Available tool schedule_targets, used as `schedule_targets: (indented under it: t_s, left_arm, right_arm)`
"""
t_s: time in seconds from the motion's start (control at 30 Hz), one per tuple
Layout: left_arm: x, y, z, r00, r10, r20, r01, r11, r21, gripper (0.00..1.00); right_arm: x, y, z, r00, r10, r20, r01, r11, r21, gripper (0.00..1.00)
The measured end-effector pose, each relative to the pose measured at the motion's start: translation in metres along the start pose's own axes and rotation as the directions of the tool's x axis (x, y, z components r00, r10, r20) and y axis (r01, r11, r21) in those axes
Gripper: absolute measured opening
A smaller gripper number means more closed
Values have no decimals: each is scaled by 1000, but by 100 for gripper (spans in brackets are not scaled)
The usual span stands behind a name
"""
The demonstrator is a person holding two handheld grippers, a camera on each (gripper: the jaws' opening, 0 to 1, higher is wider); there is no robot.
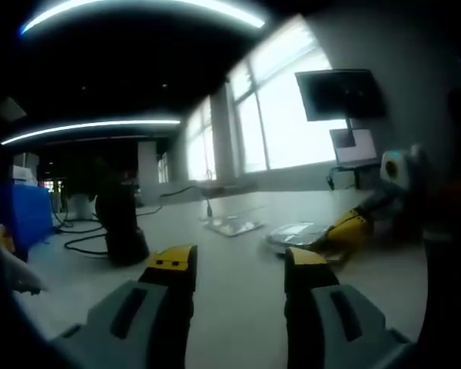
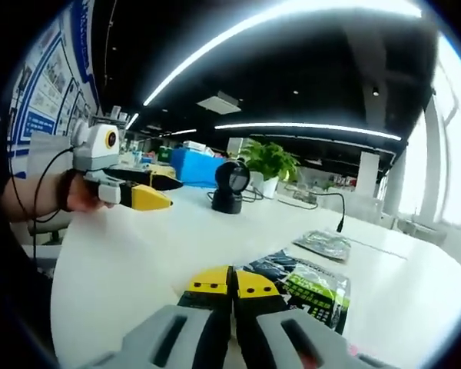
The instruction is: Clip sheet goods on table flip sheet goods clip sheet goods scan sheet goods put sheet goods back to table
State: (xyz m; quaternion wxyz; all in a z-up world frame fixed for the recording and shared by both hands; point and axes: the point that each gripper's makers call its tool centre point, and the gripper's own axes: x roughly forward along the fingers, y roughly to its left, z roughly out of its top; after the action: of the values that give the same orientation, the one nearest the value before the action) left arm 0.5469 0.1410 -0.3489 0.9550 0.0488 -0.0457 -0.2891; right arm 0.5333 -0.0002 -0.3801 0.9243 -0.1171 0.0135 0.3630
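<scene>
A dark sheet packet [image 2: 311, 288] with green print lies flat on the white table [image 2: 123, 261]. My right gripper [image 2: 232, 283] is shut, and its yellow tips pinch the packet's near edge. In the left gripper view this packet [image 1: 290, 234] appears right of centre, with the right gripper [image 1: 346, 229] reaching onto it from the right. My left gripper [image 1: 240, 265] hovers open over bare tabletop with nothing between its jaws. A hand holds that left gripper [image 2: 155, 192] up at the far left of the table.
A second flat packet [image 2: 323, 244] [image 1: 232, 226] lies farther back. A black scanner [image 2: 230, 188] [image 1: 123, 223] stands on the table with cables around it. A blue box [image 2: 196, 165] and a plant [image 2: 273, 161] are behind it. A monitor [image 1: 342, 94] stands by the windows.
</scene>
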Motion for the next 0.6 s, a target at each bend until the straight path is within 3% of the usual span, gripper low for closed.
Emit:
schedule_targets:
  t_s: [0.6]
  left_arm:
    - [0,2,1,1000,8,4,-8,1000,-7,38]
  right_arm:
    - [-13,-26,22,990,-85,108,71,989,131,0]
